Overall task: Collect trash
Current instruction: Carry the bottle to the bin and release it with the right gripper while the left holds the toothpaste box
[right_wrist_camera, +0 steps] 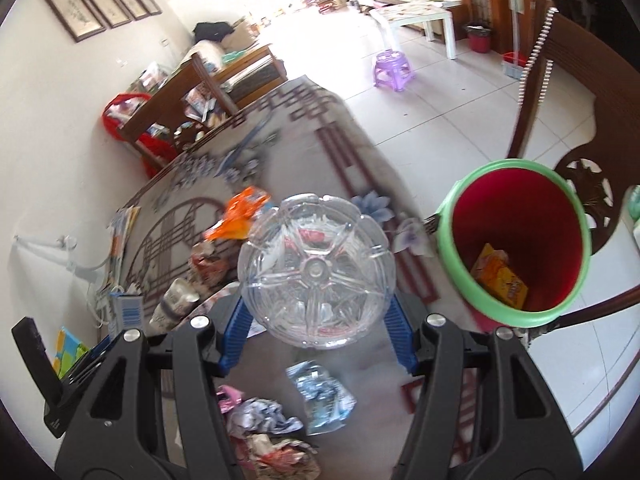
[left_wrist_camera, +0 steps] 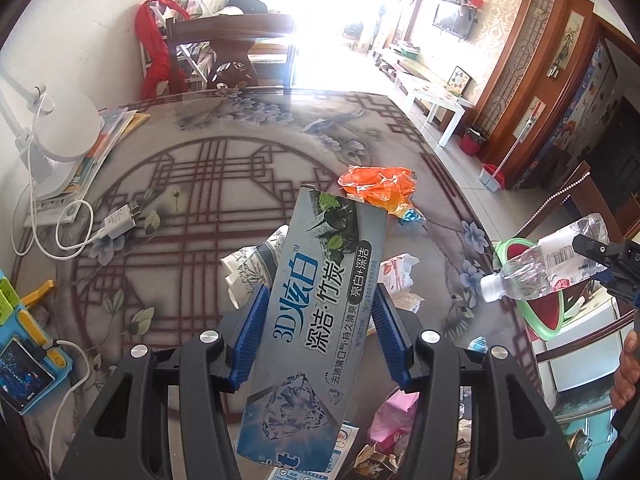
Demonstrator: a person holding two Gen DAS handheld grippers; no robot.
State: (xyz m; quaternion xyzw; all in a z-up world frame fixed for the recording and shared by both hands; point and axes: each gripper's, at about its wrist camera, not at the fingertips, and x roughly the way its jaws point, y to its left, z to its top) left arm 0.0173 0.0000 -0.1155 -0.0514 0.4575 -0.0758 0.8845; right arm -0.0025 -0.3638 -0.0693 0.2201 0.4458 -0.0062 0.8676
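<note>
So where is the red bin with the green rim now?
The red bin sits at the right of the right wrist view, just past the table edge, beside the held plastic bottle; a yellow packet lies inside.

Wrappers (right_wrist_camera: pixel 276 432) lie on the table (left_wrist_camera: pixel 240 128); the bin (right_wrist_camera: pixel 516 240) stands beside its right edge, a box (right_wrist_camera: pixel 500 276) inside.

Two handheld grippers of one build. The left gripper (left_wrist_camera: pixel 318 312) has a black plastic frame of two forked arms with cut-out slots, round silver screws at the joints, and blue ribbed pads (left_wrist_camera: pixel 251 336) lining its fingers. The right gripper (right_wrist_camera: pixel 318 312) shows identical black arms, silver screws and blue ribbed pads (right_wrist_camera: pixel 234 330).
</note>
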